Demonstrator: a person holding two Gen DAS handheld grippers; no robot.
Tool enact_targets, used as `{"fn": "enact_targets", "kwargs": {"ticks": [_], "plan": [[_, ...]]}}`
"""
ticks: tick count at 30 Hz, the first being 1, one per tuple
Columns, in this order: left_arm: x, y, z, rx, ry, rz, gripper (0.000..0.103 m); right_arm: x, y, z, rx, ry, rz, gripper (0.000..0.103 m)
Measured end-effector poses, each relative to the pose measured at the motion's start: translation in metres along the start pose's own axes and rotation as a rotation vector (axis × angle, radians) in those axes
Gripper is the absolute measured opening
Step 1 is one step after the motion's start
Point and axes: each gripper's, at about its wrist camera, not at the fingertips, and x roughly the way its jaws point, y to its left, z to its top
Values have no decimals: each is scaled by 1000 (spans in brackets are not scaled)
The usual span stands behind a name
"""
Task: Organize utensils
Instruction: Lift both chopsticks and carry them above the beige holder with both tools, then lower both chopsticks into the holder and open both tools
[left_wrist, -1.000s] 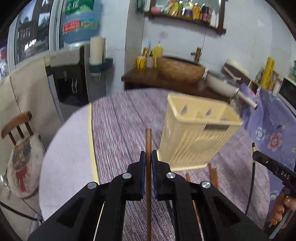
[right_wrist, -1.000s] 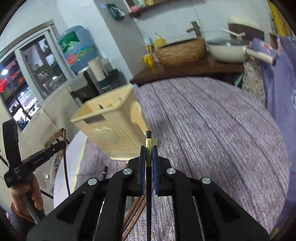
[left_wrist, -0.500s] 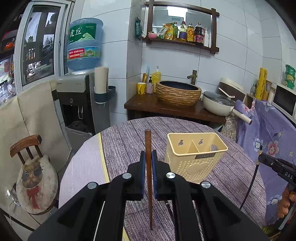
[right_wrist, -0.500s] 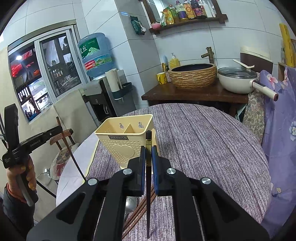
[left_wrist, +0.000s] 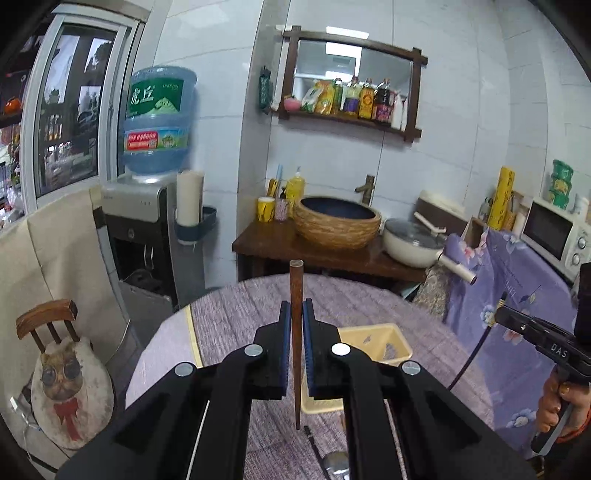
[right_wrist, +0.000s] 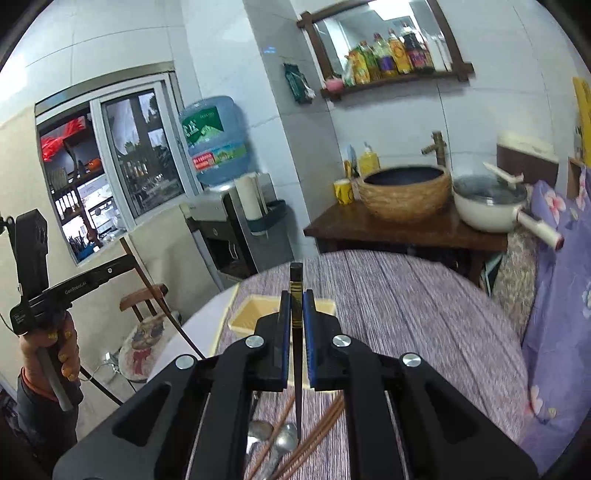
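- Left wrist view: we log the left claw (left_wrist: 294, 339) clenched on a brown wooden chopstick (left_wrist: 295, 295). Its long axis stands near upright between the blue pads, blunt end above the jaws, thin tip hanging below them.
- Cream utensil holder (left_wrist: 373, 338) sits on the bench (left_wrist: 236, 314) below and just right of this claw, its open top facing up. We judge the coming move a lowering of the tip, shifted slightly right, into a compartment.
- Also in this view, low on the bench: a dark chopstick tip and a spoon bowl (left_wrist: 334, 461), not yet sorted. The right claw shows at the right edge, held in a hand (left_wrist: 554, 402).
- Right wrist view: we log the right claw (right_wrist: 295, 339) clenched on a dark chopstick (right_wrist: 295, 284) with gold bands near its top, likewise near upright, tip pointing down.
- The utensil holder (right_wrist: 251, 314) lies below and just left of this claw, partly hidden by the jaws.
- Spoons (right_wrist: 284, 439) and loose brown chopsticks (right_wrist: 317, 432) lie on the bench under the claw.
- We cannot tell which claw is nearer the holder; both hover above it.
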Motion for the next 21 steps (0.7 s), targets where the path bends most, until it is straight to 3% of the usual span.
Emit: {"fn": "enact_targets", "kwargs": {"ticks": [5,10,15,21], "plan": [[-8,-12,49,-17,-70,-16,8,0,23,60,-33,-87,-22,8],[9,-27,74,-39,-104,-29,8,20,35,96,-38,-140,-72,8],[41,-31,56,-54,-76,-22,8,56,31,80,-43,-114,-119,8],[84,-30,13,-64,25,-11,8,94,16,40,-13,-31,-141,8]]}}
